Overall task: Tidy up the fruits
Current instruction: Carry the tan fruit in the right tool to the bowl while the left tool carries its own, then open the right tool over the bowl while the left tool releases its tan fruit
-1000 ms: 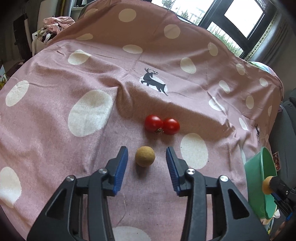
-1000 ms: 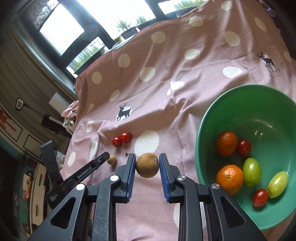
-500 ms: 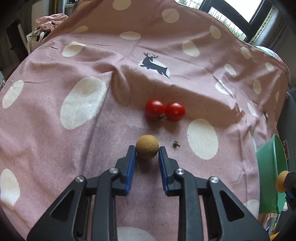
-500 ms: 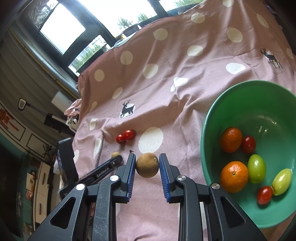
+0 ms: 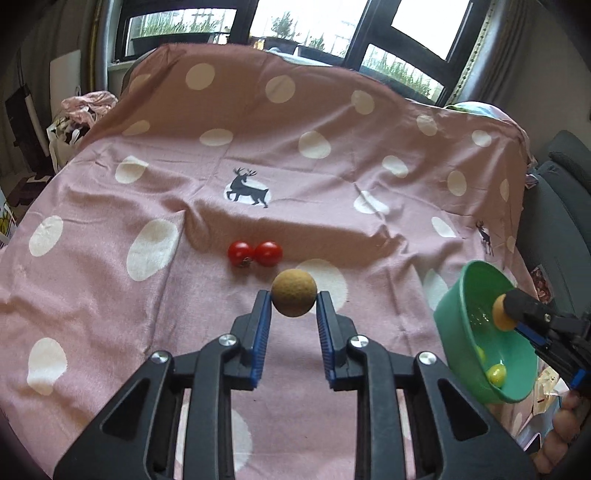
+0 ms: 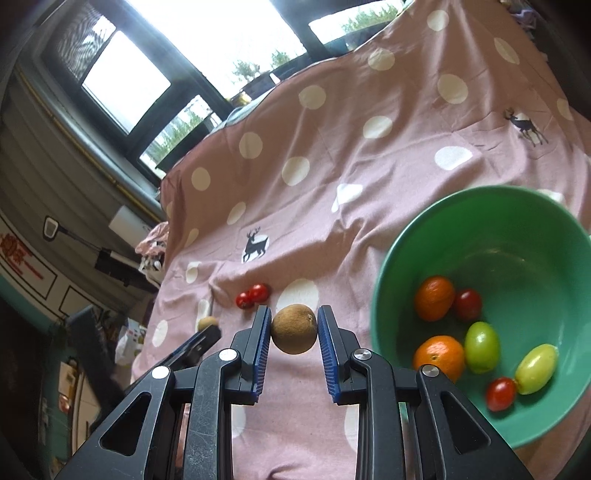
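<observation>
My left gripper (image 5: 294, 300) is shut on a small round tan fruit (image 5: 294, 297), held above the pink spotted cloth (image 5: 184, 184). Two red cherry tomatoes (image 5: 255, 253) lie on the cloth just beyond it. My right gripper (image 6: 294, 330) is shut on a bigger brown fruit (image 6: 294, 328) to the left of the green bowl (image 6: 491, 206). The bowl holds two oranges (image 6: 435, 297), red tomatoes (image 6: 468, 303) and green-yellow fruits (image 6: 481, 346). In the left wrist view the right gripper (image 5: 506, 308) with its brown fruit (image 5: 500, 312) hangs over the bowl (image 5: 456, 310).
The cloth hangs over a raised back under dark-framed windows (image 5: 295, 29). A dark seat (image 5: 554, 206) stands to the right of the bed. Clutter and bags (image 5: 77, 114) sit at the far left. A person's fingers (image 5: 557, 432) show at the lower right.
My left gripper closed on the small tan fruit and lifted it off the cloth, moving right toward the bowl. My right gripper kept its brown fruit and drifted slightly.
</observation>
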